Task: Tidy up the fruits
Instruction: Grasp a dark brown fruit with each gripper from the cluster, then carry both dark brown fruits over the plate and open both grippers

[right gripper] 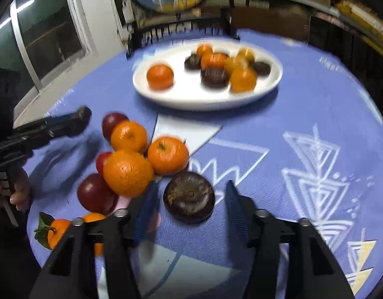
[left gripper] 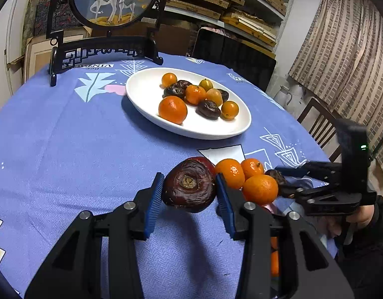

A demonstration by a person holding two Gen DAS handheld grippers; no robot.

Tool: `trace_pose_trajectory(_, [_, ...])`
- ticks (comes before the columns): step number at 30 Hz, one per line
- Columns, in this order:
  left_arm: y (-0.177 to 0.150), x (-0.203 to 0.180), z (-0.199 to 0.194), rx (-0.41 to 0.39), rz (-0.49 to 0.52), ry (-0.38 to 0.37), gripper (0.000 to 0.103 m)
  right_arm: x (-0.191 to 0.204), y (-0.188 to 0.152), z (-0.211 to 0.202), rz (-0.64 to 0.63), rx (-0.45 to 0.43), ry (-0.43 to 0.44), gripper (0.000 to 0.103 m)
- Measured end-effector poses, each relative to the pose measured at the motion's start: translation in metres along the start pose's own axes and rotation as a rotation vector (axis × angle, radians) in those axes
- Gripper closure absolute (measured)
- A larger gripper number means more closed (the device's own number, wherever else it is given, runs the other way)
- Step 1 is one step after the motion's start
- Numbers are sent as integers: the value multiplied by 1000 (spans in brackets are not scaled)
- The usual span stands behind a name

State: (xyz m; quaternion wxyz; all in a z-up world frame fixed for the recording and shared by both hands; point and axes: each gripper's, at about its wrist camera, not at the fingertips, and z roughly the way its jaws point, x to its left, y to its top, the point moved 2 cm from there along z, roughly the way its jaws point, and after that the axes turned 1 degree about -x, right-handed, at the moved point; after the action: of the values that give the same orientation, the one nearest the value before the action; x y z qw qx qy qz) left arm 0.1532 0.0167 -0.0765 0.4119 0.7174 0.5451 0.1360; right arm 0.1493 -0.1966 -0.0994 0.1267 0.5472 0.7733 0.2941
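My left gripper (left gripper: 190,194) is shut on a dark wrinkled fruit (left gripper: 190,189) and holds it above the blue tablecloth. Behind it lies a pile of oranges (left gripper: 260,189). The white plate (left gripper: 146,99) farther back holds several oranges, yellow fruits and dark fruits. My right gripper (right gripper: 190,208) is open, its fingers either side of a dark wrinkled fruit (right gripper: 189,196) that lies on the cloth. To its left is the pile of oranges (right gripper: 127,172) and red fruits (right gripper: 96,195). The plate also shows in the right wrist view (right gripper: 191,97), which is blurred.
A dark carved stand with a round deer picture (left gripper: 109,0) stands at the table's far edge. A leafy orange (right gripper: 55,231) lies near the table's near left edge. A wooden chair (left gripper: 321,124) and curtain are at the right. Shelves fill the back wall.
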Motion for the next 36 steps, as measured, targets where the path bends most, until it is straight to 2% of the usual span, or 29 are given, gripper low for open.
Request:
trace_pose_trajectory(1, [0, 1, 0, -2, -3, -1, 62, 4, 0, -2, -22, -2, -12, 52])
trace_pose_trajectory(3, [0, 2, -1, -4, -10, -8, 62, 8, -1, -5, -45, -4, -30, 61])
trace_pose_trajectory(13, [9, 4, -10, -29, -26, -8, 62, -21, 8, -54, 117, -115, 63, 61])
trace_pose_trajectory(19, [50, 3, -5, -44, -11, -13, 62, -37, 56, -81, 136, -187, 123, 61])
trace_pose_trajectory(24, [99, 14, 29, -37, -22, 5, 62, -31, 97, -63, 122, -207, 147, 61])
trace_pose_trajectory(27, [119, 21, 55, -18, -29, 28, 62, -29, 115, -37, 124, -196, 135, 61])
trace_pose_trajectory(31, [132, 35, 90, 36, -81, 46, 62, -25, 127, -8, 119, -167, 81, 60])
trace_pose_trajectory(33, [131, 35, 92, 29, -80, 47, 61, -26, 131, -6, 123, -185, 67, 56])
trace_pose_trajectory(34, [129, 34, 90, 24, -82, 39, 54, -27, 131, -8, 125, -198, 58, 49])
trace_pose_trajectory(35, [126, 34, 85, 16, -85, 33, 45, -28, 129, -11, 124, -209, 55, 47])
trace_pose_trajectory(36, [123, 32, 79, 4, -86, 31, 43, -29, 127, -13, 123, -215, 56, 47])
